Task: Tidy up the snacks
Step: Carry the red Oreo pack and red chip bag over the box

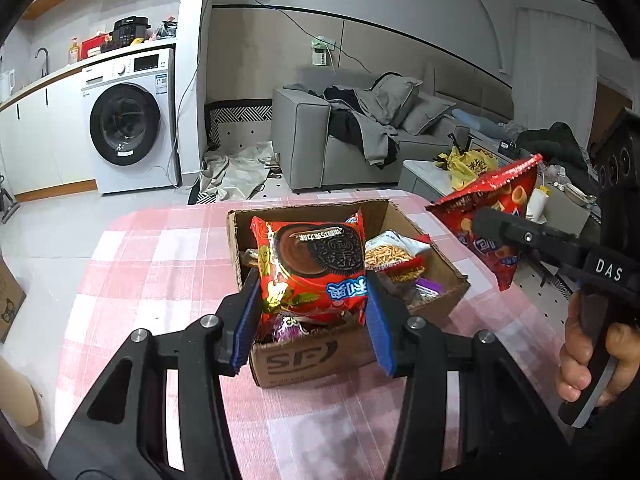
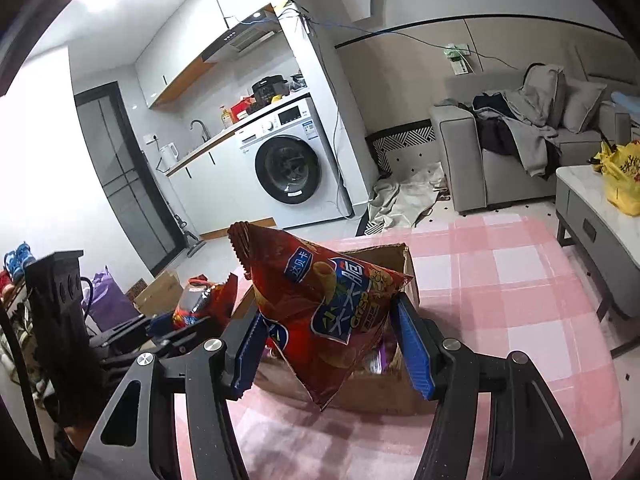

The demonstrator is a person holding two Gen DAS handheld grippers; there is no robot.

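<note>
Your left gripper (image 1: pixel 312 316) squeezes a red cookie pack (image 1: pixel 312 270) between its blue pads. The pack hangs over the open box (image 1: pixel 304 360) on the pink checked table (image 1: pixel 160 272). It hides much of what lies in the box. You can only see bits: a noodle snack bag (image 1: pixel 394 254) and something purple (image 1: pixel 428 286) that is hard to make out. The gripper points forward and tips down a bit.

Your right gripper (image 2: pixel 326 344) squeezes a red chip bag (image 2: pixel 320 312). The bag sits tilted between the pads, with one corner sticking up and one corner pointing down. It covers most of the box (image 2: pixel 408 264) behind it, so from the right wrist view you can hardly see inside. In the left wrist view the chip bag (image 1: pixel 500 200) is up in the air, to the right of the box and apart from it.

Your right hand (image 1: pixel 592 360) wraps around the gripper's handle at the edge of the left wrist view. It is partly cut off.
</note>
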